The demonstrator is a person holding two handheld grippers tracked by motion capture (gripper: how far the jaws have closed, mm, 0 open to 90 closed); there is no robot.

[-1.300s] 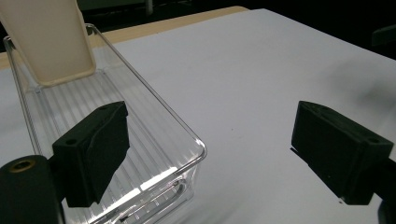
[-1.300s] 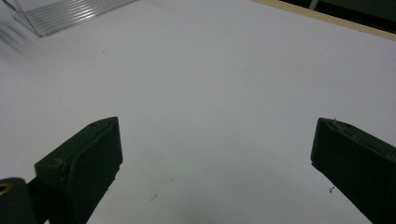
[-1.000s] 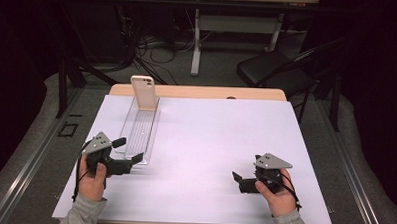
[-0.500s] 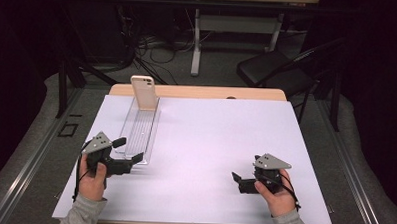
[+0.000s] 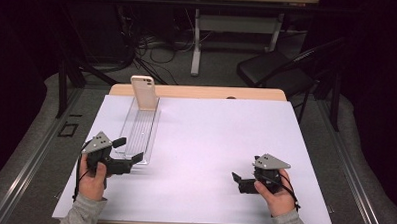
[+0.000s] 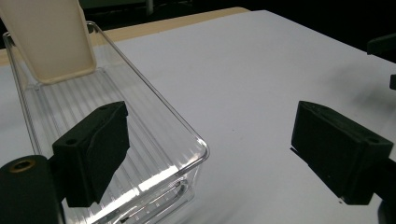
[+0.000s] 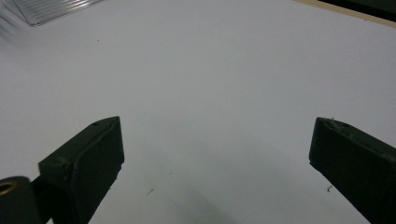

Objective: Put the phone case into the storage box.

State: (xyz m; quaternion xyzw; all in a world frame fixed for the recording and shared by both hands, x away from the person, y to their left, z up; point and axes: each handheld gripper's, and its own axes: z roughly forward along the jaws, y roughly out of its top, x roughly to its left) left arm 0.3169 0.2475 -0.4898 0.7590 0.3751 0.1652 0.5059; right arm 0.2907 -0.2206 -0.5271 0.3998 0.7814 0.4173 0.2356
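Your counter (image 5: 205, 142) is a white sheet over a pale wooden top whose strip shows along the far edge at 12 o'clock; its left and right edges drop off to grey floor; the whole middle and right of the sheet lies bare, so you have wide room from the centre out toward 3 o'clock; the crowded part is the left, around 10 o'clock, where the clear plastic tray (image 5: 142, 127) runs lengthwise from near you toward the far edge.

Your left gripper (image 5: 127, 152) sits at about 8 o'clock on the counter, jaws standing wide apart with nothing pressed between them; in the left gripper view (image 6: 205, 158) the tray's near right corner (image 6: 187, 154) lies between the jaws, the left one over the tray's ribbed floor, the other out over bare white sheet at its right; whether a pad touches the wall you cannot tell. Your right gripper (image 5: 240, 181) rests at about 5 o'clock, well apart from the tray, jaws likewise spread wide over bare sheet in the right gripper view (image 7: 215, 163).

The tray is long, narrow, transparent, with a ribbed floor and rounded corners; a cream phone case (image 5: 143, 92) stands tilted at its far end, leaning at 11 o'clock from your left gripper.
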